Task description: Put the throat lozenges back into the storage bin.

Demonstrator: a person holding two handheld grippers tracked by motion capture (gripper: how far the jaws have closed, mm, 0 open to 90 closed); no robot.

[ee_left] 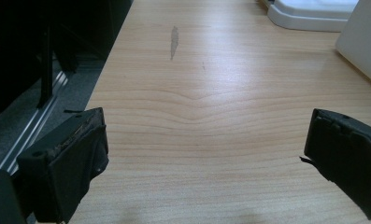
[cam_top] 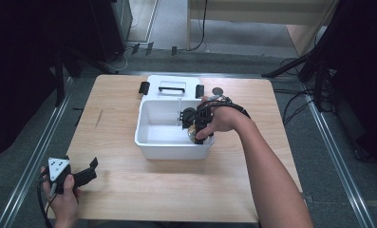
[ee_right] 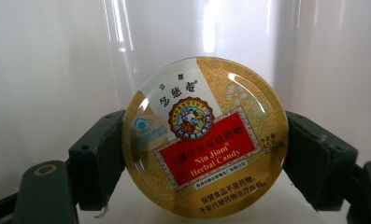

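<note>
Left gripper (cam_top: pixel 84 175) rests at the pale wooden surface (cam_top: pixel 176 180), fingers apart and empty; right gripper (cam_top: pixel 199 128) reaches inside the white plastic bin (cam_top: pixel 172 149). Its fingers (ee_right: pixel 99 158) clamp the round gold candy tin (ee_right: pixel 205 137) by its rim: light, rigid, probably slippery.

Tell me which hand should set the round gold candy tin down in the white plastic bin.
Right. The right gripper already clamps the round gold candy tin inside the white plastic bin. The left gripper sits open at the wooden table edge, far off.
</note>
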